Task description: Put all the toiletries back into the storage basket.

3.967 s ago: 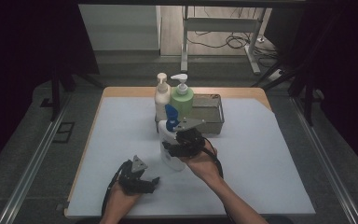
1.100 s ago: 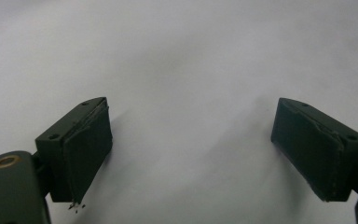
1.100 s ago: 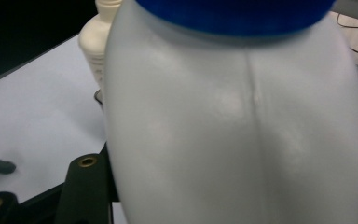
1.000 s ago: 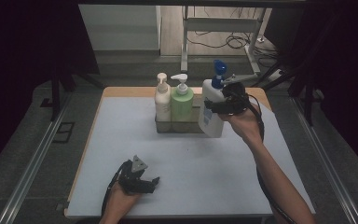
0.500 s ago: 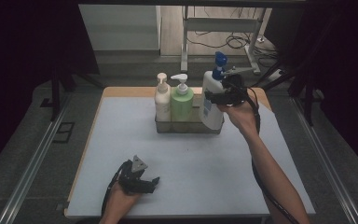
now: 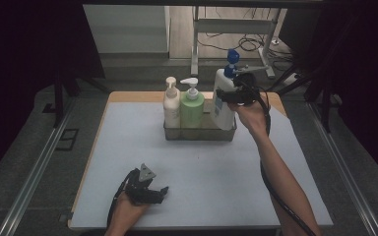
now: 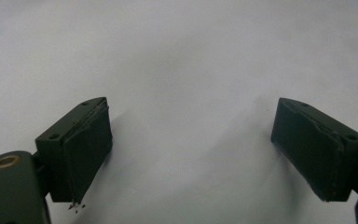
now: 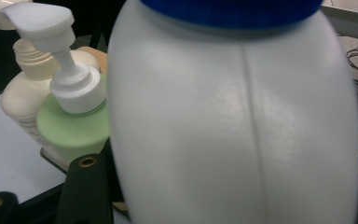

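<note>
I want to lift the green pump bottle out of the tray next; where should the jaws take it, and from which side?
Probably the green pump bottle by its upper body, just under the pump head, coming from the person's side. The cream bottle stands close on one side and the white bottle with the blue cap on the other, and the tray wall hides its base.

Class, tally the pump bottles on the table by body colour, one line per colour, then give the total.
Cream plastic pump bottle: 1
Green plastic pump bottle with white pump: 1
White plastic bottle with blue pump top: 1
Total: 3
</note>
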Demonstrator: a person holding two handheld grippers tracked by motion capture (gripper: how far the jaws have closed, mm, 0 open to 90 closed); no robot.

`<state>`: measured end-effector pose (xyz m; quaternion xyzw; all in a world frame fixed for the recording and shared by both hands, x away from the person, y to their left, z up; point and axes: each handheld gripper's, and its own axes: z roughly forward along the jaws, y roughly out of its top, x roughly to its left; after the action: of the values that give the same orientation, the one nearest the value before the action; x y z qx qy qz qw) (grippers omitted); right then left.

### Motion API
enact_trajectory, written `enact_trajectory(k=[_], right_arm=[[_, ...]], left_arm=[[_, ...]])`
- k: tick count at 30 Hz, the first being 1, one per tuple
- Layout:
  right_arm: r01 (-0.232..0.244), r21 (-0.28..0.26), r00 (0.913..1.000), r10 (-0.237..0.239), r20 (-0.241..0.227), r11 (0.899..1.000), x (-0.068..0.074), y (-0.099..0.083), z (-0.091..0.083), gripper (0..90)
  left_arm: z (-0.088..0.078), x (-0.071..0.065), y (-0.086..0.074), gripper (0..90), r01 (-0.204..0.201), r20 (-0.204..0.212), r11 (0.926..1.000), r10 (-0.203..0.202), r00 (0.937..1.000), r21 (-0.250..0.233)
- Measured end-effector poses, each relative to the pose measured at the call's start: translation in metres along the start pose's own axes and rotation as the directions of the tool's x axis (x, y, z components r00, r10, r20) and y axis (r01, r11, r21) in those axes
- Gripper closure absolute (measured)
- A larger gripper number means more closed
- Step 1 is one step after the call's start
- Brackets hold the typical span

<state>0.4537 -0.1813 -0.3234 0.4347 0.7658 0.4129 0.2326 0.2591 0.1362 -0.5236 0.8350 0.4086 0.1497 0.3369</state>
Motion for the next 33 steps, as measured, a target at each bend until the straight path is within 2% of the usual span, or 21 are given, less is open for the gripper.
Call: enact_trajectory(k=[16, 24, 33], right_arm=[[-0.001, -0.015, 0.9997, 0.001, 0.025, 1.000, -0.001, 0.002, 0.022, 39.9], [-0.001, -0.016, 0.9994, 0.002, 0.036, 1.000, 0.000, -0.004, 0.034, 39.9], [0.006, -0.001, 0.9996, -0.006, 0.028, 1.000, 0.004, -0.011, 0.042, 39.9]], left_arm=[[0.000, 0.000, 0.000, 12.1, 0.001, 0.001, 1.0000, -0.001, 1.0000, 0.000], [0.000, 0.000, 0.000, 12.1, 0.000, 0.001, 1.0000, 0.000, 1.0000, 0.001], [0.000, 0.000, 0.000, 12.1, 0.001, 0.001, 1.0000, -0.001, 1.0000, 0.001]])
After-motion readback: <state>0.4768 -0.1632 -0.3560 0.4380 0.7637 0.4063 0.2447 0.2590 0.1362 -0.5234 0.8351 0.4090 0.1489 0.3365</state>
